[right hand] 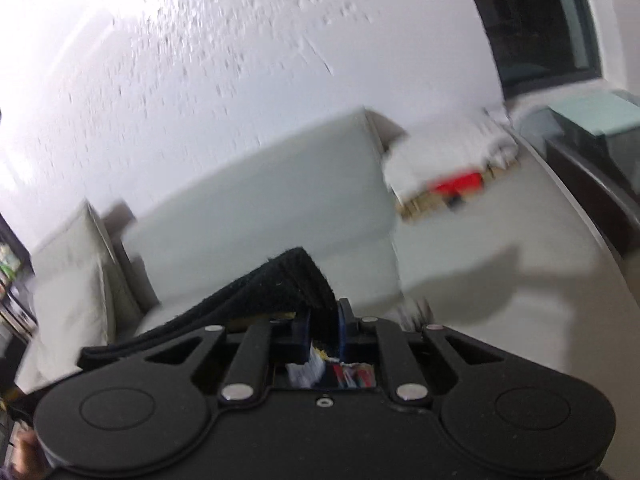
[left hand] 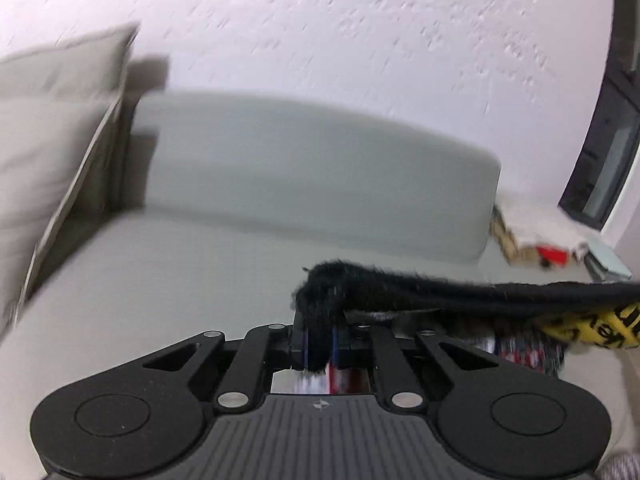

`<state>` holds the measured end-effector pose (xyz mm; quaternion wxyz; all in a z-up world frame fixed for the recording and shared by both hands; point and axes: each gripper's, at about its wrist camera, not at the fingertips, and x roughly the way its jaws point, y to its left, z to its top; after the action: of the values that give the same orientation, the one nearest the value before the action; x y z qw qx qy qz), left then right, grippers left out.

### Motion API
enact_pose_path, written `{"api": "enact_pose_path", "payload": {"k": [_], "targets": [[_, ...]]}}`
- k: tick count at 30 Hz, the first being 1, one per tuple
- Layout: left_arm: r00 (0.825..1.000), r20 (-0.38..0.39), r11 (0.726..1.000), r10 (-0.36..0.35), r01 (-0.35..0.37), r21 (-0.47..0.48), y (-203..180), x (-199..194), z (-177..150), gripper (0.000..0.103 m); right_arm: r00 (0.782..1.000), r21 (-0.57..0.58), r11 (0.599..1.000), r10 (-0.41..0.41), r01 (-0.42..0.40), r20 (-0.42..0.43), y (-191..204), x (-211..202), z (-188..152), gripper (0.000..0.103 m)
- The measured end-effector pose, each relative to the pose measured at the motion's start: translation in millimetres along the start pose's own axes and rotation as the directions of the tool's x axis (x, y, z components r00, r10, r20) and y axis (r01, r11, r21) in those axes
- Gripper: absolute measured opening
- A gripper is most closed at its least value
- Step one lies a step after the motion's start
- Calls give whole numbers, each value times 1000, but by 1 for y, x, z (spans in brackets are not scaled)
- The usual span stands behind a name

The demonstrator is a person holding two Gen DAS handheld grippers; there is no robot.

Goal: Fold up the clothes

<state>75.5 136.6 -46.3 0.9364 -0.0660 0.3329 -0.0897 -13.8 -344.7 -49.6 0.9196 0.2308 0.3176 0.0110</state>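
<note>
Writing: we see black letters on a yellow strip (left hand: 600,326) of the garment (left hand: 400,286), too blurred & tilted to read.
Garment look: black, fuzzy knit w/ a thick rolled edge; yellow strip under it at right in the left view; red/white/dark pattern shows below both tools.
Garment place: we hold it stretched betw. both tools, lifted above the sofa seat (left hand: 160,272); its edge runs off to the right in the left view, off to the left in the right view.
Left gripper (left hand: 320,344): nearly closed, pads pinching a bunched black corner.
Right gripper (right hand: 324,332): nearly closed, clamped on the other black corner (right hand: 288,280).
Background: grey back cushion (left hand: 320,168), pale pillow (left hand: 52,132), white textured wall (left hand: 320,20); all motion-blurred.
</note>
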Motion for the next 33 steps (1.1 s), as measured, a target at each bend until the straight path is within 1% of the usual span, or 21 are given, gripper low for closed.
{"api": "enact_pose_path", "payload": {"k": [2, 5, 6, 7, 8, 10, 11, 12, 13, 15, 16, 17, 18, 20, 21, 23, 26, 28, 30, 32, 33], "targets": [[996, -82, 998, 33, -38, -59, 10, 12, -35, 9, 998, -4, 999, -47, 47, -44, -14, 10, -33, 12], [974, -209, 988, 87, -111, -107, 10, 29, -69, 5, 980, 7, 992, -124, 127, -153, -38, 44, -81, 12], [964, -239, 987, 115, -139, -84, 7, 33, -76, 0, 972, -16, 987, -158, 157, -176, -41, 53, -93, 13], [953, -263, 985, 149, -166, -45, 4, 35, -80, 0, 962, -57, 980, -199, 191, -187, -41, 59, -104, 13], [948, -270, 984, 167, -177, -12, 2, 32, -85, 0, 955, -99, 972, -229, 214, -187, -36, 60, -111, 14], [945, -267, 982, 188, -181, 50, 0, 19, -94, 0, 951, -136, 964, -249, 227, -182, -27, 56, -118, 16], [947, -261, 982, 188, -177, 65, 0, 12, -96, 4, 952, -136, 967, -237, 213, -191, -25, 52, -117, 20], [950, -253, 983, 183, -171, 71, 1, 5, -96, 7, 953, -138, 970, -226, 201, -203, -23, 47, -117, 32], [953, -244, 983, 179, -167, 73, 2, -2, -98, 10, 953, -141, 971, -219, 192, -210, -21, 41, -116, 37], [959, -227, 985, 171, -159, 68, 6, -16, -102, 24, 956, -146, 972, -211, 183, -204, -17, 25, -115, 54], [963, -216, 987, 160, -152, 54, 10, -21, -100, 31, 960, -137, 977, -192, 166, -205, -13, 14, -116, 59], [968, -205, 990, 143, -140, 27, 14, -26, -98, 41, 965, -117, 983, -164, 142, -203, -10, 1, -117, 67], [974, -199, 993, 107, -114, -23, 20, -29, -95, 41, 971, -95, 989, -134, 117, -200, -9, -10, -118, 70], [982, -190, 988, 17, -46, -146, 33, -32, -88, 41, 982, -17, 998, -61, 59, -177, -15, -23, -113, 71], [982, -185, 977, -31, -9, -213, 40, -32, -85, 42, 986, 33, 999, -28, 34, -163, -20, -25, -111, 71], [979, -172, 938, -108, 42, -345, 54, -25, -78, 43, 990, 155, 988, 42, -20, -135, -32, -25, -105, 71], [965, -198, 881, -174, 62, -470, 68, 1, -74, 49, 990, 314, 949, 71, -30, -119, -47, -13, -101, 71], [952, -215, 836, -216, 67, -544, 76, 19, -72, 49, 990, 366, 930, 79, -30, -118, -54, -3, -101, 71], [939, -231, 810, -253, 75, -582, 78, 35, -72, 49, 988, 393, 919, 84, -27, -130, -57, 6, -102, 71], [930, -235, 794, -282, 88, -602, 75, 47, -72, 49, 986, 416, 909, 95, -28, -139, -61, 15, -101, 71], [926, -236, 786, -294, 94, -611, 73, 53, -71, 45, 986, 431, 902, 92, -23, -140, -64, 19, -101, 71]]}}
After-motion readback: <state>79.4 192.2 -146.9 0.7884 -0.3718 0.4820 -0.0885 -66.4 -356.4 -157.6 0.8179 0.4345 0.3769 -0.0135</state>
